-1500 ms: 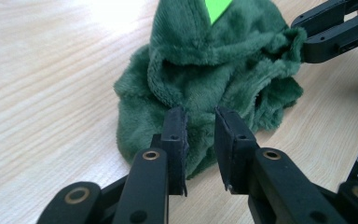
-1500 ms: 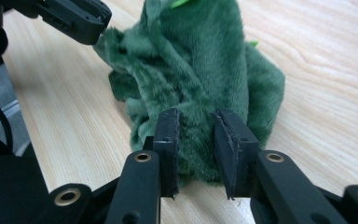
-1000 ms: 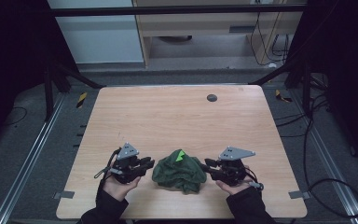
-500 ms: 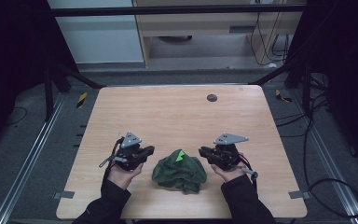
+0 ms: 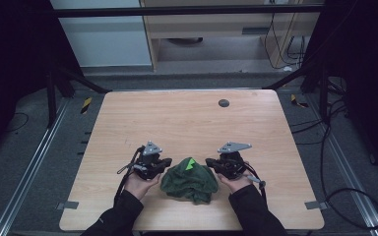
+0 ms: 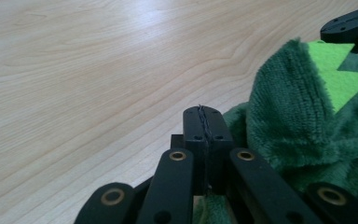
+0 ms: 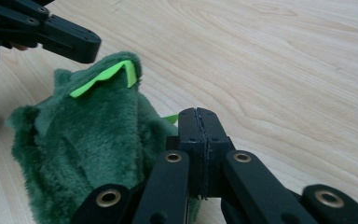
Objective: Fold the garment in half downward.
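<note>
A dark green plush cloth (image 5: pixel 189 179) with a bright green patch lies crumpled on the wooden table (image 5: pixel 187 123), near the edge closest to the person and about midway across. A small dark round mark (image 5: pixel 223 103) sits on the tabletop toward the far side, well apart from everything else.

The left gripper (image 5: pixel 165 163) is held low over the table just beside the cloth's left edge, with the person's left hand (image 5: pixel 139 183) wrapped under it. In the left gripper view its jaws are pressed flat together with nothing between them — the tip (image 6: pixel 203 122) sits beside the cloth (image 6: pixel 303 135), in front of its edge, and whether the two touch cannot be told.

The right gripper (image 5: pixel 210 163) is held in the same manner at the cloth's right edge, carried by the right hand (image 5: pixel 236 183). In the right gripper view its jaws are likewise closed on each other and empty — the tip (image 7: pixel 198 122) stands next to the plush pile (image 7: pixel 88 135), and contact there cannot be confirmed either. The tip of the left gripper (image 7: pixel 81 44) shows at the upper left of that view, beyond the cloth's raised bright green fold.

Dark sleeves cover both forearms.
</note>
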Demonstrator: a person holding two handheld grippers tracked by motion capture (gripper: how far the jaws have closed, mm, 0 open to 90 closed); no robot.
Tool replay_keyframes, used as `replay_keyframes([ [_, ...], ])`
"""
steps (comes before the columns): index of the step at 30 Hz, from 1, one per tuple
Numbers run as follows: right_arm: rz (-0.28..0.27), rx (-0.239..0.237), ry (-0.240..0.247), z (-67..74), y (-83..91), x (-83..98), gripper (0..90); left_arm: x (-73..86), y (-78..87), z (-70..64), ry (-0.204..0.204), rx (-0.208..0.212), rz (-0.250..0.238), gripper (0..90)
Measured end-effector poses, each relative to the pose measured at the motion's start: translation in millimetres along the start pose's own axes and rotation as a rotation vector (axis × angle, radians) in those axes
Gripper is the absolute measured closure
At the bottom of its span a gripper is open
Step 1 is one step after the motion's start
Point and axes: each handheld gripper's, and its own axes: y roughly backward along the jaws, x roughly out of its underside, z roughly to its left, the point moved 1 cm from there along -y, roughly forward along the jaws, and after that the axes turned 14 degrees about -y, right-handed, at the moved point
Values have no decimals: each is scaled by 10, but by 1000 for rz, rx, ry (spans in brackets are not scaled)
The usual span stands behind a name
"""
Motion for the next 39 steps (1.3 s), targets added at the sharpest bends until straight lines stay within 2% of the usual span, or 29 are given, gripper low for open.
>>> replay_keyframes([
  [3, 8, -9, 3, 24, -16, 18, 896, 12, -27, -26, -10, 29, 11, 897],
  [9, 28, -20, 18, 77, -54, 59, 895, 15, -29, -97, -23, 46, 13, 897],
  [21, 20, -76, 51, 224, 52, 93, 894, -16, 127, -237, -57, 99, -15, 896],
  [30, 21, -95, 70, 298, 141, 165, 893, 28, 315, -322, -66, 120, -38, 896],
  [39, 26, -117, 82, 369, 213, 239, 891, 104, 406, -436, -75, 143, -37, 896],
])
